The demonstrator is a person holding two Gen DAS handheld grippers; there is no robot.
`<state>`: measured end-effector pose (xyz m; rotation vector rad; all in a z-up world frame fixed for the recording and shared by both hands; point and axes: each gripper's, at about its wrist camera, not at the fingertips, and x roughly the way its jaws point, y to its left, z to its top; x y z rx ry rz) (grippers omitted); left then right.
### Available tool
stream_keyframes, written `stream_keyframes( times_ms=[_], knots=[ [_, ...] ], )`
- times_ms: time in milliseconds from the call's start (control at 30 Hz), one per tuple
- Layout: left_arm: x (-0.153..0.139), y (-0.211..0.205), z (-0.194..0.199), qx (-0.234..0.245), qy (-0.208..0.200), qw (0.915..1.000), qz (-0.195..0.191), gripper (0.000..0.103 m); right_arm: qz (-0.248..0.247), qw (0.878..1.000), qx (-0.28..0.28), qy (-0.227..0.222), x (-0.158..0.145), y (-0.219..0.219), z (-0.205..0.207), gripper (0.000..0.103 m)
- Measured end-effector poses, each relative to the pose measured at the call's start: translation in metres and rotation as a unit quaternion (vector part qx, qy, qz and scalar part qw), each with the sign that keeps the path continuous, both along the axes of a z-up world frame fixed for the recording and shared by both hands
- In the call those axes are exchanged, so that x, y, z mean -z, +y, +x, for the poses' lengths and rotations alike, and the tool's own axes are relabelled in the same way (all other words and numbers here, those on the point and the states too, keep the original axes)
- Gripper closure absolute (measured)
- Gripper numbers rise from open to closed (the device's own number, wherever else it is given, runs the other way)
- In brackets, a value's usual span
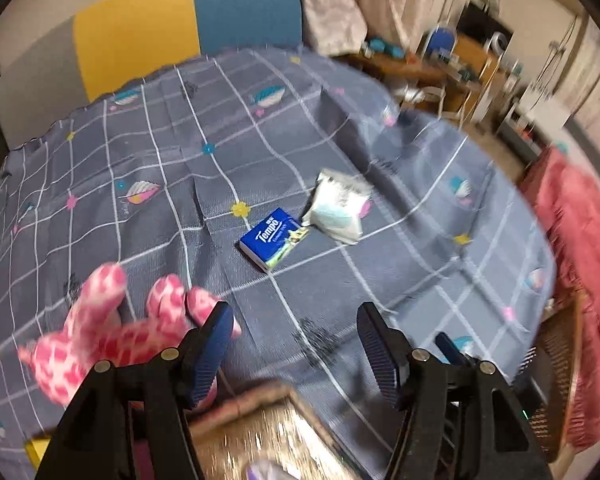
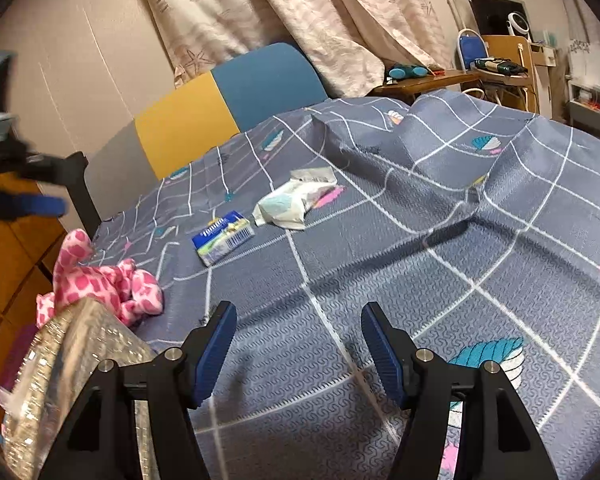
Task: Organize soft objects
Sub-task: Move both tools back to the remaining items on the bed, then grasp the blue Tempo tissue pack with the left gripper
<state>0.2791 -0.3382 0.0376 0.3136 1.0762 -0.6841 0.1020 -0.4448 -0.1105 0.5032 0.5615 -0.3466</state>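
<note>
A pink-and-white plush toy lies on the grey checked bedsheet, just left of my left gripper. That gripper is open and holds nothing. Farther up the bed lie a blue tissue pack and a white, light-blue soft packet, side by side. In the right wrist view my right gripper hangs open and empty over bare sheet. The plush toy is at its left, with the tissue pack and the soft packet ahead. One blurred blue pad of the left gripper shows at the far left.
A shiny silver box stands at the bed's near left corner, beside the plush toy. The yellow and blue headboard closes the far end. A red blanket drapes over a wicker basket at the right. The sheet bulges at the far right.
</note>
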Motion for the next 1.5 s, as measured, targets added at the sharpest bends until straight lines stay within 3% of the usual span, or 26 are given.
stream_keyframes(
  times_ms=[433, 633, 733, 900, 1000, 1133, 1400, 1500],
  knots=[
    [0.099, -0.072, 0.075, 0.008, 0.028, 0.9929, 0.115, 0.03, 0.006, 1.0, -0.015, -0.014, 0.01, 0.003, 0.001, 0.032],
    [0.116, -0.092, 0.084, 0.032, -0.031, 0.987, 0.154, 0.022, 0.027, 0.999, -0.022, -0.015, 0.018, -0.001, 0.004, 0.032],
    [0.126, -0.101, 0.088, 0.051, -0.009, 0.9842, 0.169, 0.022, 0.05, 0.999, -0.018, -0.01, 0.025, -0.007, 0.005, 0.032],
    [0.134, -0.112, 0.089, 0.069, -0.016, 0.9781, 0.196, 0.022, 0.069, 0.997, -0.011, -0.016, 0.03, -0.013, 0.002, 0.032],
    [0.144, -0.116, 0.091, 0.069, 0.006, 0.9749, 0.212, 0.026, 0.068, 0.997, -0.011, -0.017, 0.03, -0.013, 0.002, 0.032],
    [0.146, -0.117, 0.093, 0.071, -0.011, 0.9717, 0.225, 0.037, 0.07, 0.997, -0.01, -0.016, 0.031, -0.013, 0.003, 0.032],
    [0.145, -0.117, 0.081, 0.108, -0.045, 0.9645, 0.237, 0.046, 0.072, 0.997, -0.01, -0.018, 0.032, -0.013, 0.002, 0.032],
    [0.136, -0.118, 0.075, 0.108, -0.067, 0.9662, 0.224, 0.067, 0.07, 0.997, -0.009, -0.017, 0.033, -0.012, 0.002, 0.032]
  ],
)
